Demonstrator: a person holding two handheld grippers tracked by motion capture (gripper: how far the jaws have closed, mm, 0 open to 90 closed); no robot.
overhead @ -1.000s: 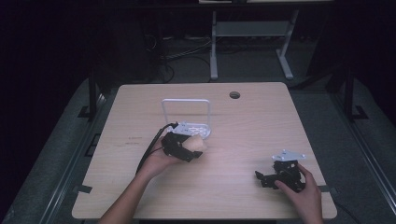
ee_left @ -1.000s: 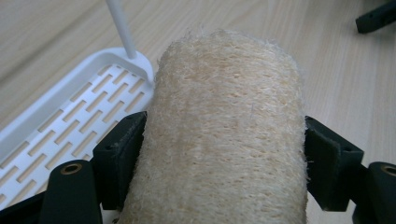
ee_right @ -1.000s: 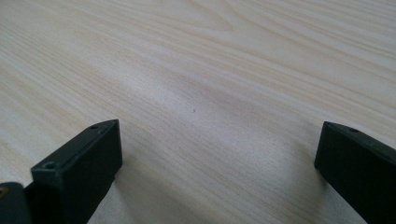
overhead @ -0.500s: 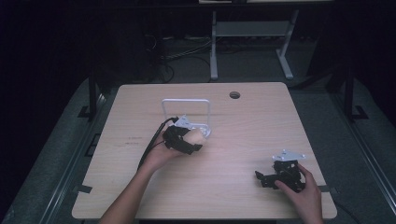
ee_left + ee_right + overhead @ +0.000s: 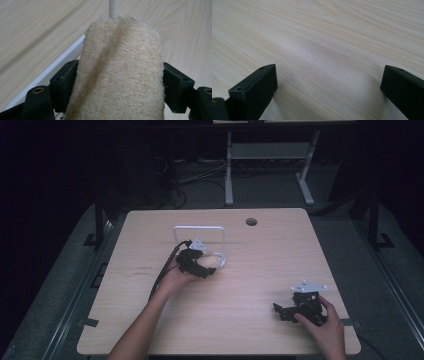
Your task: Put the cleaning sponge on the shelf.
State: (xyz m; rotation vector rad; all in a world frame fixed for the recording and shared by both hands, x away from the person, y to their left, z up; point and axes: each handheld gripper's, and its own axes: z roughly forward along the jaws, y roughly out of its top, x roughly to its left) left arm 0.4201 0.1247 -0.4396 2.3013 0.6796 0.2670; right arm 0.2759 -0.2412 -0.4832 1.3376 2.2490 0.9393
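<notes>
My left gripper is shut on a beige loofah sponge, a rough fibrous roll. In the left gripper view the loofah sponge sits clamped between the two black jaws, just above the base of a white wire rack. From the high view the white wire rack stands upright near the table's middle, right behind the sponge. My right gripper rests low at the table's front right, open, with bare wood between its jaws.
The light wooden table has a round cable hole at its back. Dark floor, cables and a white desk frame lie beyond the far edge. A black cable trails from the left gripper.
The left gripper has carried the loofah sponge a little farther forward, up to the base of the white rack. The right gripper has stayed put.
</notes>
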